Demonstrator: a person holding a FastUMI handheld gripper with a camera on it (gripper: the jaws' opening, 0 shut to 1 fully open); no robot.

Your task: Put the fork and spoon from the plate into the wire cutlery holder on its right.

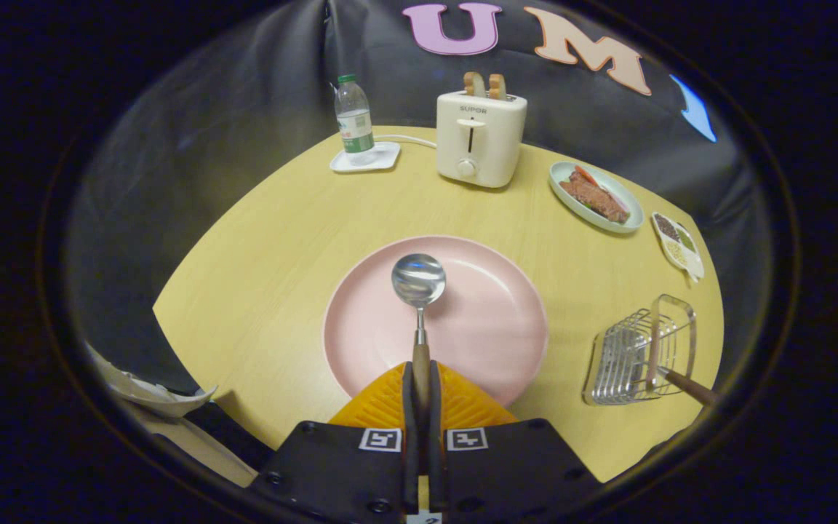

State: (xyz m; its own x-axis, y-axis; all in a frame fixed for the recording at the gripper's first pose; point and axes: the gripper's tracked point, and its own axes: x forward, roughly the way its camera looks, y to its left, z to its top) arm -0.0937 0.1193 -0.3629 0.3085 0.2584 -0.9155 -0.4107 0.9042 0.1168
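Pinching the wooden handle of the spoon (419, 306), the claw (421, 386) has both fingers pressed together on it, so the spoon points straight ahead from the fingertips with its shiny round bowl out in front, over the middle of the pink plate (492, 327). Whether the bowl touches the plate or hangs just above it cannot be told, though a small shadow lies beside it. The plate sits on the pale wooden worktop (273, 262), just ahead of the fingers. To the right of the plate, well apart from it, stands the wire cutlery holder (626, 364), and a wooden handle, seemingly the fork (684, 386), sticks out of it at a slant toward the near edge; its head is hidden among the wires. Beyond the plate, at the far side of the worktop, stands a cream toaster (479, 142) with two slices of bread (484, 84) poking from its slots. Left of the toaster a plastic water bottle (354, 120) stands upright on a small white tray (375, 161). Right of the toaster lies a pale oval dish (563, 195) with food on it, and further right a small divided dish (677, 246) with grains
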